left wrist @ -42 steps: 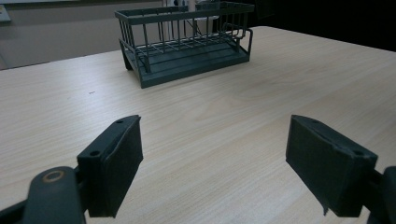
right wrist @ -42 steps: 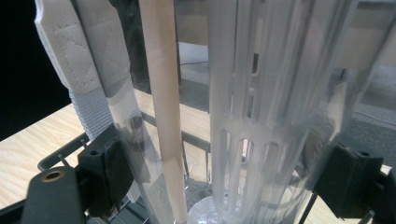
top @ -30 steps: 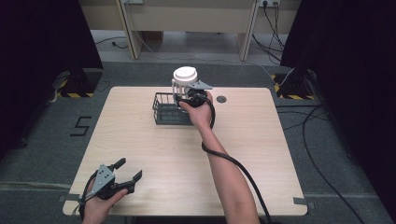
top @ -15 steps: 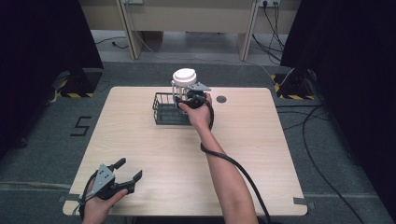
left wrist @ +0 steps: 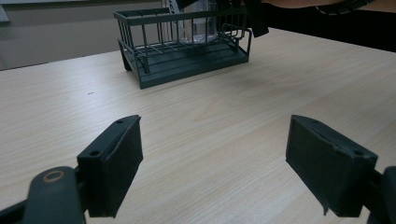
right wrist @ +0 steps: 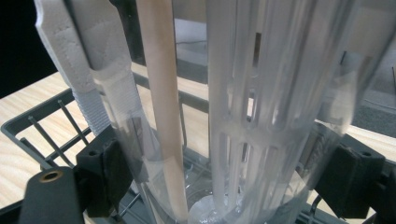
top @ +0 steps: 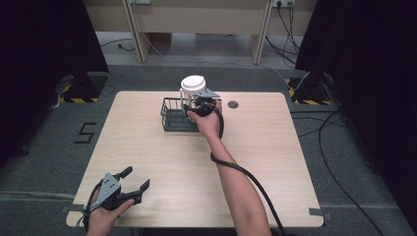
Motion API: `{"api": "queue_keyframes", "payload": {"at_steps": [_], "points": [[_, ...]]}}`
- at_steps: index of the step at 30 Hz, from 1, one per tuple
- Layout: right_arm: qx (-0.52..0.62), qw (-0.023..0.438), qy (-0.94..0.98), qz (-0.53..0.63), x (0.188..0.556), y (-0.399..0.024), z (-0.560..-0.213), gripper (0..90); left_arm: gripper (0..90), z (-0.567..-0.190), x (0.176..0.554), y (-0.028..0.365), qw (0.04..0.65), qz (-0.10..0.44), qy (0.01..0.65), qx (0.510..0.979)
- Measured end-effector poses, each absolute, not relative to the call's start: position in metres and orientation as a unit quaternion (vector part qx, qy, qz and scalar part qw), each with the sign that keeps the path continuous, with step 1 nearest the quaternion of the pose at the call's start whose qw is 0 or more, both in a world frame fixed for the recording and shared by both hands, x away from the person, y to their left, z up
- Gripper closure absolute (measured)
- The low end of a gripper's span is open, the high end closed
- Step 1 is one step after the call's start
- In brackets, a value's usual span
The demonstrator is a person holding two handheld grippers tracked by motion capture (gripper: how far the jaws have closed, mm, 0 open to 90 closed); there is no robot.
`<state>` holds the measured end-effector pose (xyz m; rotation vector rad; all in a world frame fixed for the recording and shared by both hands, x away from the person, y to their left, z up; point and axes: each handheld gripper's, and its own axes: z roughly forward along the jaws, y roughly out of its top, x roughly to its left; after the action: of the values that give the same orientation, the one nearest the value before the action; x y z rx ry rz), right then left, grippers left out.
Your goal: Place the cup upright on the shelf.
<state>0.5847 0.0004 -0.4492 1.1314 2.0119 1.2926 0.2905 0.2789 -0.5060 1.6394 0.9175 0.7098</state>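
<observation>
Currently listed, upper centre of the high view: your right gripper (top: 196, 102), jaws clamped on a clear plastic container (right wrist: 243, 140) with a white lid (top: 193, 84). The container stands upright in the right end of the dark wire rack (top: 173, 118), on the far middle of the table (top: 275, 162). Seen close in the right gripper view, the container has a slotted clear column and a pale rod inside. Lower left of the high view: your left gripper (top: 129, 184), near the table's front edge, jaws wide apart, holding nothing, well apart from the rack.
</observation>
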Motion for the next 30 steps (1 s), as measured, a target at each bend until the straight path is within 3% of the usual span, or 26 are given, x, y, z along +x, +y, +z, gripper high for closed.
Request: {"api": "queue_keyframes", "payload": {"at_steps": [30], "points": [[0.413, 0.24, 0.731, 0.487, 0.556, -0.016, -0.431, 15.3, 18.0, -0.506, 0.29, 0.278, 0.535, 0.3, 0.386, 0.689]]}}
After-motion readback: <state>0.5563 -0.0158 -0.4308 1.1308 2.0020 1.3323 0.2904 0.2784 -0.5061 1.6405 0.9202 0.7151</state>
